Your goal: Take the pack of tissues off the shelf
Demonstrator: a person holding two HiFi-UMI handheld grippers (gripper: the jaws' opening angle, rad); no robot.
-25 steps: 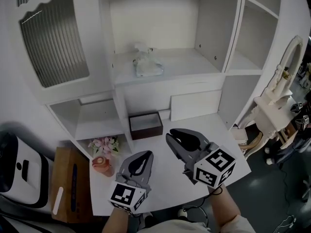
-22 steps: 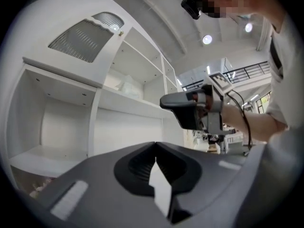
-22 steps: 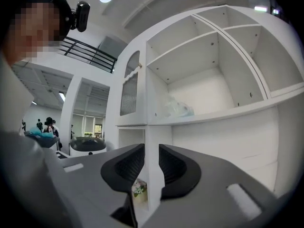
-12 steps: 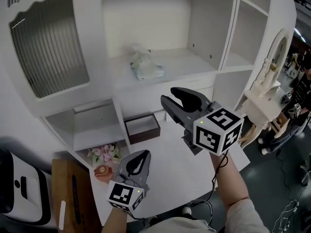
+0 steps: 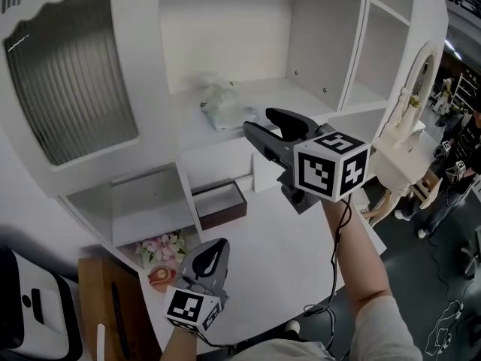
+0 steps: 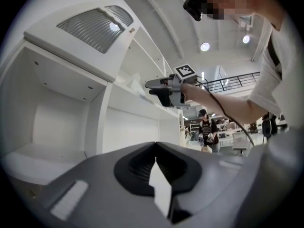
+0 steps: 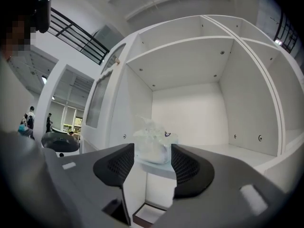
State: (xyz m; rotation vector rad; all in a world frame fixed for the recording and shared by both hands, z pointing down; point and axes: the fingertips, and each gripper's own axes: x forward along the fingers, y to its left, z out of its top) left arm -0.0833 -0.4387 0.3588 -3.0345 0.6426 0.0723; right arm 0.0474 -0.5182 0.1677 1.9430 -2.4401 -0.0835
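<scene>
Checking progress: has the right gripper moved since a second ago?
Yes. The right gripper rose from the tabletop beside the brown box up to the shelf, near the pack of tissues; its jaws have just been opening, nothing between them.

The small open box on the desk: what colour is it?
The box is dark brown, seen best in the head view.

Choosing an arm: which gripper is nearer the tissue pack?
Right. The right gripper, empty jaws just opening, faces the tissue pack at shelf level; the left gripper is low over the desk.
</scene>
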